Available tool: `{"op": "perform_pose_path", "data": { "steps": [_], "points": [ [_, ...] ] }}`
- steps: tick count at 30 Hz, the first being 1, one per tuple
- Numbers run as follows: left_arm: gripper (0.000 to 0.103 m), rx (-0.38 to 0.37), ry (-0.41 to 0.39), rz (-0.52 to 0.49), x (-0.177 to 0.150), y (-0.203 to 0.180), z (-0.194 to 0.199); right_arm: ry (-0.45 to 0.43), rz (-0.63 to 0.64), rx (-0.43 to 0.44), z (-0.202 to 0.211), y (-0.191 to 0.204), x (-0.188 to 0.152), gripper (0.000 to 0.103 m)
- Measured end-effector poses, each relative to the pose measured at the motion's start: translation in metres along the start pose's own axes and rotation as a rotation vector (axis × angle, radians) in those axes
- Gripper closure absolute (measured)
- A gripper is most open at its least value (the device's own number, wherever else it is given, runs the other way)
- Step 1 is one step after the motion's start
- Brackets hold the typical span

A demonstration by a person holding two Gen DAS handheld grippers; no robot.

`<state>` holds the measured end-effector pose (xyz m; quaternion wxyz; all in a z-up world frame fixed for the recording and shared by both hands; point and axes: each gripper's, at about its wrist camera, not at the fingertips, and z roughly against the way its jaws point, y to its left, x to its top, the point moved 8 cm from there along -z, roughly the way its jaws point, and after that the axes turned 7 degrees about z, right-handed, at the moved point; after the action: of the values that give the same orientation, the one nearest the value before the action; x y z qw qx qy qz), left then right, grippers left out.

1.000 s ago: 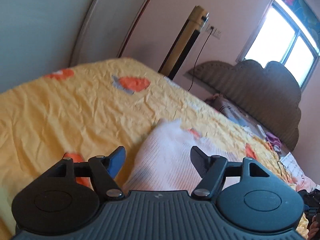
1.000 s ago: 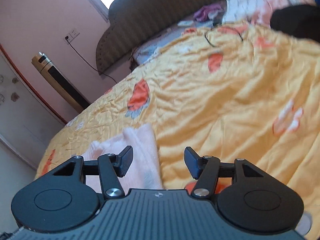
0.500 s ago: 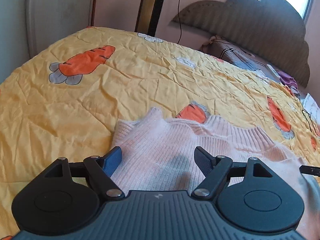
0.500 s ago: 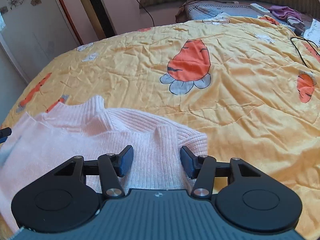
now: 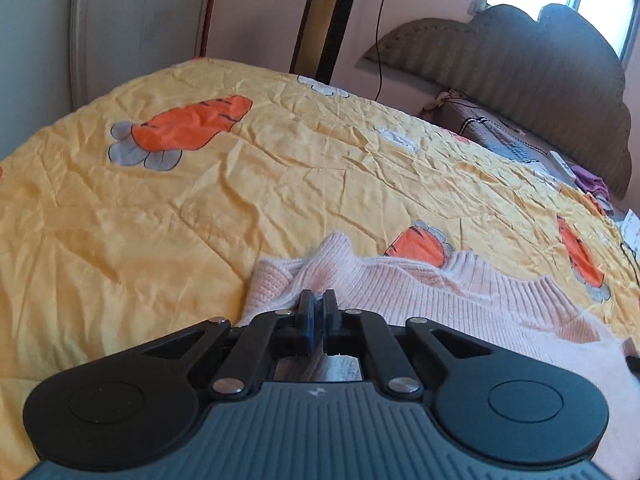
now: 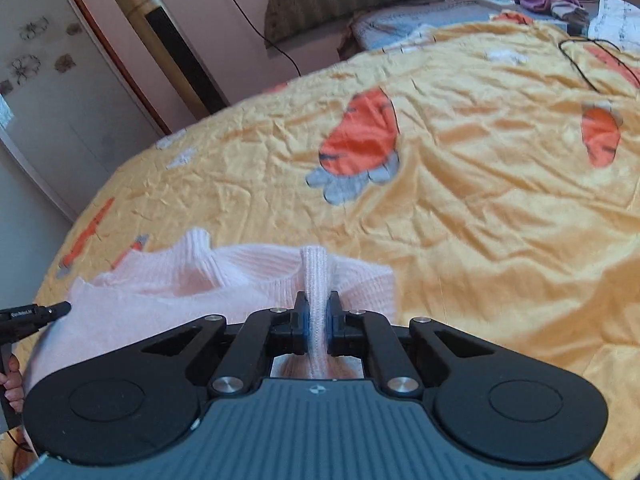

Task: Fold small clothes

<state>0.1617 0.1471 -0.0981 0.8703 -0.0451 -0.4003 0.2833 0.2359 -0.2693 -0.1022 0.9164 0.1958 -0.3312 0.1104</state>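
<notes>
Both grippers, left gripper (image 5: 319,304) and right gripper (image 6: 318,307), we find angled downward, pinching the pink sweater (image 6: 168,280) on the yellow carrot-print bed (image 6: 480,208); headboard (image 5: 520,60) beyond

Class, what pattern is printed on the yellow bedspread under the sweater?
Orange carrots with grey leafy tops on the yellow bedspread; clearest in the right wrist view.

The pink sweater (image 5: 460,300) runs under the gripper body at the frame's bottom — its lower part is hidden. In the right wrist view, the other gripper (image 6: 34,314) is cut off at the left edge — the far bedding there is blurred.
</notes>
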Motion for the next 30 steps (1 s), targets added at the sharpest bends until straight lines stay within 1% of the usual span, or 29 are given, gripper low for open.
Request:
{"op": "perform_pose_path", "data": {
  "steps": [1,2,3,4,5,6,7,8,9,10,11,12,13,14,15,16,17,18,19,22,24,27,28,29,30],
  "points": [
    [0.097,0.002,-0.008,0.002,0.001,-0.002,0.005,-0.02,0.003,0.0,-0.002,0.001,-0.004,0.093],
    [0.096,0.004,-0.028,0.008,0.004,-0.003,0.012,-0.038,-0.014,0.004,-0.002,0.0,-0.004,0.091],
    [0.096,0.012,-0.057,0.012,0.007,-0.003,0.023,-0.046,-0.045,0.016,0.0,0.0,-0.004,0.078],
    [0.094,0.016,-0.086,0.01,0.01,-0.005,0.035,-0.057,-0.073,0.026,0.005,0.0,-0.002,0.075],
    [0.093,0.011,-0.116,0.01,0.012,-0.008,0.047,-0.069,-0.092,0.03,0.011,0.0,0.001,0.063],
    [0.086,0.009,-0.148,0.013,0.013,-0.011,0.058,-0.097,-0.106,0.023,0.021,0.0,0.005,0.051],
    [0.067,-0.001,-0.173,0.004,0.013,-0.019,0.068,-0.141,-0.108,0.012,0.033,0.002,0.009,0.05],
    [0.053,-0.018,-0.183,-0.02,0.01,-0.028,0.072,-0.195,-0.097,0.005,0.046,0.007,0.015,0.05],
    [0.027,-0.029,-0.191,-0.061,0.005,-0.042,0.073,-0.24,-0.079,0.03,0.058,0.016,0.022,0.047],
    [0.024,-0.035,-0.2,-0.112,-0.002,-0.055,0.071,-0.262,-0.067,0.072,0.065,0.028,0.025,0.045],
    [0.024,-0.046,-0.197,-0.181,-0.011,-0.071,0.067,-0.261,-0.05,0.11,0.065,0.042,0.025,0.041],
    [0.024,-0.054,-0.184,-0.241,-0.019,-0.083,0.061,-0.24,-0.019,0.131,0.06,0.057,0.024,0.041],
    [0.023,-0.062,-0.152,-0.293,-0.029,-0.094,0.051,-0.209,0.032,0.139,0.051,0.072,0.021,0.041],
    [0.023,-0.062,-0.108,-0.319,-0.039,-0.099,0.038,-0.184,0.081,0.131,0.041,0.083,0.016,0.037],
    [0.023,-0.049,-0.053,-0.323,-0.048,-0.098,0.024,-0.152,0.126,0.111,0.026,0.092,0.011,0.036],
    [0.022,-0.041,-0.004,-0.316,-0.058,-0.093,0.009,-0.114,0.145,0.097,0.013,0.093,0.004,0.036],
    [0.021,-0.074,-0.059,-0.313,-0.06,-0.089,0.008,-0.05,0.155,0.067,-0.007,0.089,-0.007,0.037],
    [0.02,-0.086,-0.066,-0.304,-0.061,-0.086,0.006,-0.011,0.143,0.054,-0.021,0.082,-0.018,0.04],
    [0.02,-0.088,-0.06,-0.296,-0.06,-0.086,0.005,-0.073,0.153,0.08,-0.02,0.08,-0.021,0.038],
    [0.019,-0.082,-0.06,-0.309,-0.061,-0.089,0.004,-0.079,0.097,0.124,-0.018,0.074,-0.023,0.039],
    [0.019,-0.079,-0.064,-0.293,-0.06,-0.088,0.011,-0.08,0.104,0.133,-0.019,0.075,-0.023,0.037],
    [0.018,-0.034,-0.087,-0.197,-0.058,-0.074,0.044,-0.092,0.106,0.116,-0.012,0.079,-0.022,0.037],
    [0.018,-0.049,-0.091,-0.157,-0.059,-0.068,0.058,-0.098,0.092,0.098,-0.005,0.081,-0.022,0.036],
    [0.018,-0.069,-0.093,-0.121,-0.062,-0.062,0.069,-0.111,0.067,0.075,0.005,0.083,-0.021,0.033],
    [0.018,-0.078,-0.089,-0.089,-0.066,-0.055,0.079,-0.131,0.055,0.077,0.015,0.087,-0.022,0.032]
  ]
}}
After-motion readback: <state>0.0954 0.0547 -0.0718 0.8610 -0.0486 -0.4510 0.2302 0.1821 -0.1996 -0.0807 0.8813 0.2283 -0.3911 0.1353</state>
